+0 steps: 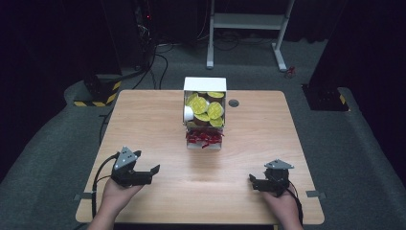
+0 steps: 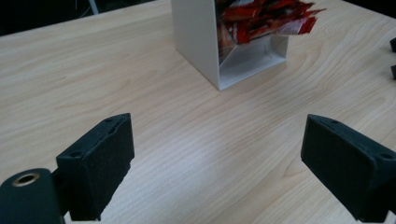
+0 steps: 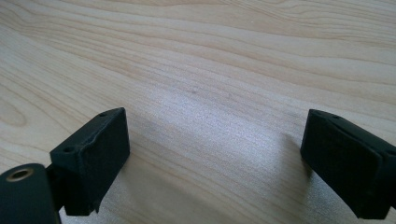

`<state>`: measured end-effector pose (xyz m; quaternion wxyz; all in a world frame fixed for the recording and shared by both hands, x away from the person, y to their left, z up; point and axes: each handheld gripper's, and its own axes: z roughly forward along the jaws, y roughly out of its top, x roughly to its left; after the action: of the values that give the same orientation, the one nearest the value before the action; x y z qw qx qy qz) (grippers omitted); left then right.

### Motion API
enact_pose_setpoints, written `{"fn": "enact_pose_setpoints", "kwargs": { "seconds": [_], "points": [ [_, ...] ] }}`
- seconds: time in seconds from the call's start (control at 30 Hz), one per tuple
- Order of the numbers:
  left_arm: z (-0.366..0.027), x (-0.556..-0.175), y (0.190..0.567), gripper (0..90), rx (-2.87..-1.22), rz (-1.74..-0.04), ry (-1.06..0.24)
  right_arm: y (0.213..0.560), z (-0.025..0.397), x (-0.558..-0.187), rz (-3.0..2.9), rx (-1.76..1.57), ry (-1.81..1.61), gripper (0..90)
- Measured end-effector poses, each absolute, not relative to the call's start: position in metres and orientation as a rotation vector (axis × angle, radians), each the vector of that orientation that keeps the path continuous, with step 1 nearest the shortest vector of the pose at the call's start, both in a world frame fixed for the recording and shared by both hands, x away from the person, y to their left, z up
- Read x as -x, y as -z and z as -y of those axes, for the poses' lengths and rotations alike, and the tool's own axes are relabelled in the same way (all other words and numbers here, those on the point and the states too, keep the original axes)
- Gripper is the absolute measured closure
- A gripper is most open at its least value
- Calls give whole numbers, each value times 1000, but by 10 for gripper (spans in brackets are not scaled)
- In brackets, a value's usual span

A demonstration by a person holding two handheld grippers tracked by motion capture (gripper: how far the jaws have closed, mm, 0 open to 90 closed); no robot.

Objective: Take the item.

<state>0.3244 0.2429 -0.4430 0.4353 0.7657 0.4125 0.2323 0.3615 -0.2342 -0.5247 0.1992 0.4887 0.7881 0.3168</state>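
A person is holding two grippers low over a wooden table (image 1: 143, 120), one near each front corner. The left gripper (image 1: 152, 173) is sitting toward the front left part of the table, pointing right and slightly toward the middle. In the left gripper view its jaws are standing wide apart with bare wood between them, gripping nothing. The right gripper (image 1: 253, 181) is sitting toward the front right part of the table, pointing left. In the right gripper view its jaws are likewise spread wide over plain wood grain, holding nothing.

A white box (image 1: 205, 85) is standing along the middle of the table, reaching from near the far edge toward the centre, well apart from both grippers. Its upper part is holding round yellow-lidded pods (image 1: 215, 110), piled loosely together. Its lower part, facing the front edge, is holding red packets (image 1: 204, 138), which are spilling a little over the opening. In the left gripper view the white box (image 2: 196, 32) is showing ahead of the jaws, with the red packets (image 2: 261, 16) crowding its open side.

A small dark round cap (image 1: 233, 103) is lying in the tabletop just to the right of the box, near the far edge.
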Motion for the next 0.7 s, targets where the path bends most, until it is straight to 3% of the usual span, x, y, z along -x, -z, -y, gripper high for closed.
{"fn": "enact_pose_setpoints", "kwargs": {
  "seconds": [0.7],
  "points": [
    [-224, -333, 416, 113, -1881, -963, -584, 525, 234, -362, -2204, -1366, -886, 79]
  ]
}}
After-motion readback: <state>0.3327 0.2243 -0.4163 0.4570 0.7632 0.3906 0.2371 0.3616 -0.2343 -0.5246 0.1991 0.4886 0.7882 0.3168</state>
